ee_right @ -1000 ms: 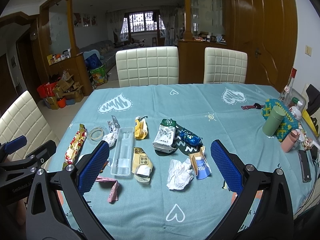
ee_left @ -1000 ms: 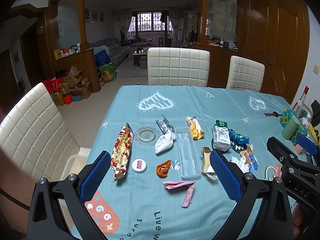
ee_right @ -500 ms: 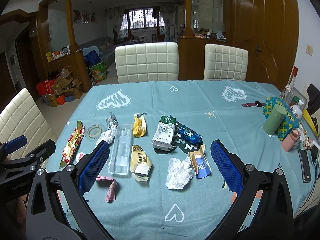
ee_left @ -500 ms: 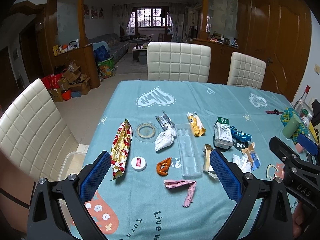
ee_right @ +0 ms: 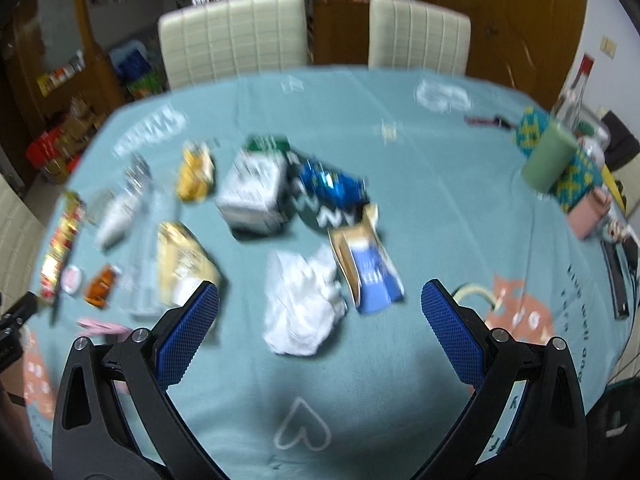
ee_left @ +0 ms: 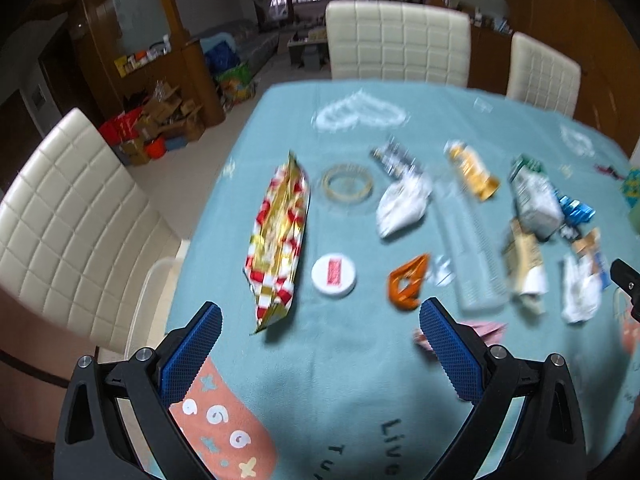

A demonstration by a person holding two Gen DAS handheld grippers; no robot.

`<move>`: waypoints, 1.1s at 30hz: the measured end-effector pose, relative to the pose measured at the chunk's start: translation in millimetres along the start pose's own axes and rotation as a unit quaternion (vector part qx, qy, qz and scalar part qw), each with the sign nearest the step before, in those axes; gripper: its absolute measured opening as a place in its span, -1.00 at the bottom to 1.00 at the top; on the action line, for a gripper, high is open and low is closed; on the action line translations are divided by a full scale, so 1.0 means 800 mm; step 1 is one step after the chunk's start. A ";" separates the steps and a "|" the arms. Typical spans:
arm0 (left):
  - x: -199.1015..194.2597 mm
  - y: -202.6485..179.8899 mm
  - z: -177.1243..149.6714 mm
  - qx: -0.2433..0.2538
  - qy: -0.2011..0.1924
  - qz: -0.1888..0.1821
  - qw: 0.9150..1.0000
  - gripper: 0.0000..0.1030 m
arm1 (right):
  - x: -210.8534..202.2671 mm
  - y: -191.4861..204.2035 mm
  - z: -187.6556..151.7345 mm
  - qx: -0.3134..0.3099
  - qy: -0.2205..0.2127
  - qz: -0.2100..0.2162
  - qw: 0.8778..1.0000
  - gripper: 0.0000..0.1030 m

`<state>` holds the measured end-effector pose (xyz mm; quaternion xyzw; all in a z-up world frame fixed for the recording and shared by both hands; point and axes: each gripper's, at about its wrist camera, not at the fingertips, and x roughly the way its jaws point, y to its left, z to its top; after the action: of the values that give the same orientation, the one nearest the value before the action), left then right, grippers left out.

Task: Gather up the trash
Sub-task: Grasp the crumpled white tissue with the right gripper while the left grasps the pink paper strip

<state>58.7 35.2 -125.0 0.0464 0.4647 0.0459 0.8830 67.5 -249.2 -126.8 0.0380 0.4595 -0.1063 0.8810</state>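
Observation:
Trash lies scattered on the teal tablecloth (ee_left: 340,368). In the left wrist view, a red and gold wrapper (ee_left: 280,236), a white lid (ee_left: 333,275) and an orange wrapper (ee_left: 408,286) lie just ahead of my open, empty left gripper (ee_left: 318,354). In the right wrist view, a crumpled white tissue (ee_right: 302,300) and a blue and tan carton (ee_right: 366,270) lie just ahead of my open, empty right gripper (ee_right: 320,328). A white bag (ee_right: 254,194), a blue foil wrapper (ee_right: 330,186) and a yellow packet (ee_right: 180,260) lie farther back. Both views are blurred.
A clear plastic tray (ee_left: 470,248), a tape ring (ee_left: 347,182) and a pink paper strip (ee_left: 480,330) lie on the table. A green cup (ee_right: 546,160), a pink case (ee_right: 590,214) and a bottle (ee_right: 576,92) stand at the right edge. White chairs (ee_left: 396,44) surround the table.
Both grippers have dropped lower and moved forward toward the trash; the items appear larger and nearer. Both stay open.

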 end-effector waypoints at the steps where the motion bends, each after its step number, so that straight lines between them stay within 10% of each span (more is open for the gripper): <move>1: 0.007 0.001 -0.001 0.001 0.007 0.002 1.000 0.89 | 0.011 -0.002 -0.002 0.002 0.009 -0.004 1.000 0.94; 5: 0.044 0.002 -0.003 0.001 0.037 0.010 0.999 0.88 | 0.051 -0.008 -0.002 0.013 0.037 -0.009 0.999 0.86; 12: 0.070 0.006 0.009 -0.007 0.050 0.019 0.999 0.88 | 0.084 -0.008 -0.009 0.043 0.076 0.021 0.996 -0.25; 15: 0.078 0.013 0.017 -0.020 0.051 0.024 0.998 0.88 | 0.081 -0.001 -0.012 0.039 0.075 0.028 0.996 -0.33; 20: 0.085 0.014 0.024 -0.031 0.052 0.020 0.998 0.88 | 0.077 -0.004 -0.014 0.045 0.083 0.034 0.995 -0.17; 22: 0.085 0.011 0.024 -0.034 0.050 0.015 0.998 0.88 | 0.070 -0.008 -0.015 0.055 0.074 0.029 0.995 0.63; 33: 0.084 -0.013 0.013 -0.011 0.052 0.000 0.999 0.88 | 0.056 -0.006 -0.041 0.056 0.078 0.024 0.995 0.48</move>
<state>105.3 33.2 -175.2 0.0345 0.5095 0.0538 0.8581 65.0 -255.2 -181.7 0.1059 0.5193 -0.1077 0.8412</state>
